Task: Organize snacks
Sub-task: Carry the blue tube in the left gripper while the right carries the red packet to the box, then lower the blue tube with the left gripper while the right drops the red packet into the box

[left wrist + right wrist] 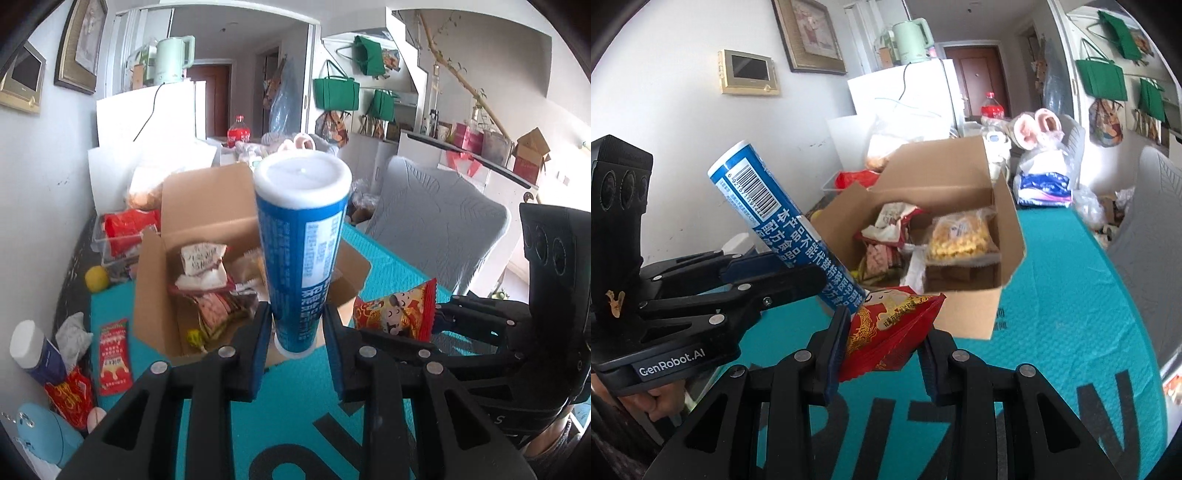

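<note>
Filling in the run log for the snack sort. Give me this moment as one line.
left gripper: shut on blue tube | right gripper: shut on red packet | cardboard box: open, snacks inside | both items in front of box

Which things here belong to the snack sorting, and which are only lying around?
Part of the job:
- blue tube, held in the left hand-held gripper
- red snack packet, held in the right hand-held gripper
- cardboard box with snacks inside

Only lying around:
- cola bottle
- green kettle
- green bags

Soft bright daylight, sharp centres, heavy fisheye warp, dark corners.
</note>
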